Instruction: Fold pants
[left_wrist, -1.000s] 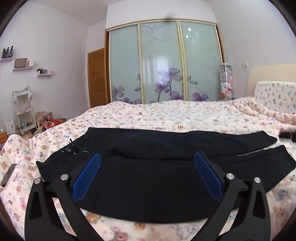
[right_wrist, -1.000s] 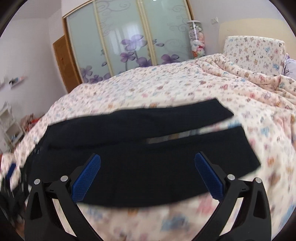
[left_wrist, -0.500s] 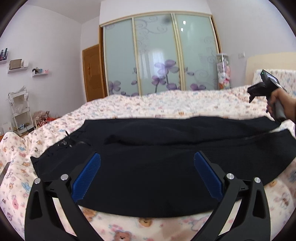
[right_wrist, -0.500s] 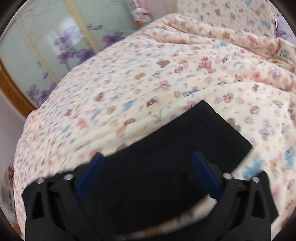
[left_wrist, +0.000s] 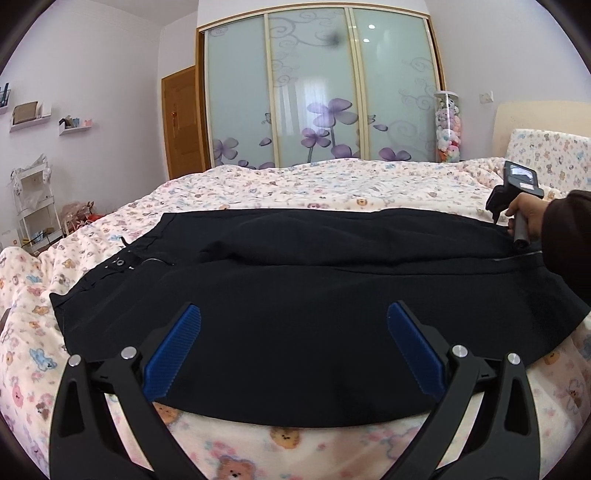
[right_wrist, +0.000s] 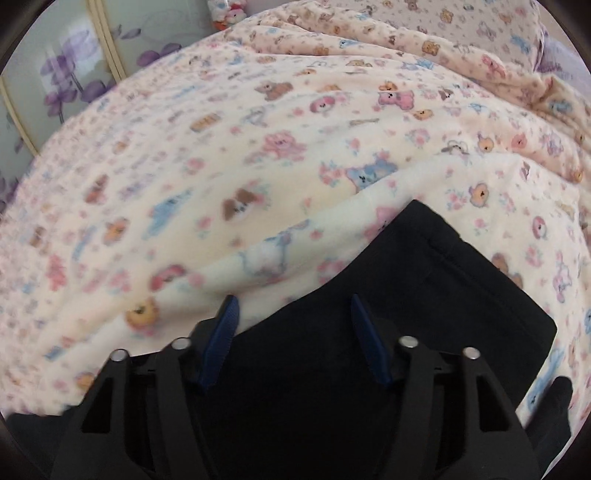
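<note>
- Black pants (left_wrist: 295, 295) spread flat across the bed (left_wrist: 314, 184), waist with its button to the left in the left wrist view, legs running off to the right.
- Laid lengthwise, far leg (left_wrist: 351, 236) beside the near one along a seam line; no fold visibly made yet (judging by the full length lying out), so all folding likely left: leg onto leg, then hems toward waist.
- Right gripper (right_wrist: 291, 321) tipped down over the hem end (right_wrist: 461, 280) of the far leg, jaws closing, cloth edge between the blue pads (right_wrist: 221, 332) but not yet pinched as far as can be seen (view is blurred).
- Same gripper seen from the left wrist view at far right, held by a hand (left_wrist: 524, 214) in a dark sleeve (left_wrist: 565, 240).
- Left gripper (left_wrist: 291, 350) spread wide, hovering low over the near leg's middle, nothing between the pads.
- Beyond: wardrobe (left_wrist: 314, 92) with flower-print doors, wooden door (left_wrist: 181, 122), wall shelves (left_wrist: 26, 118).
</note>
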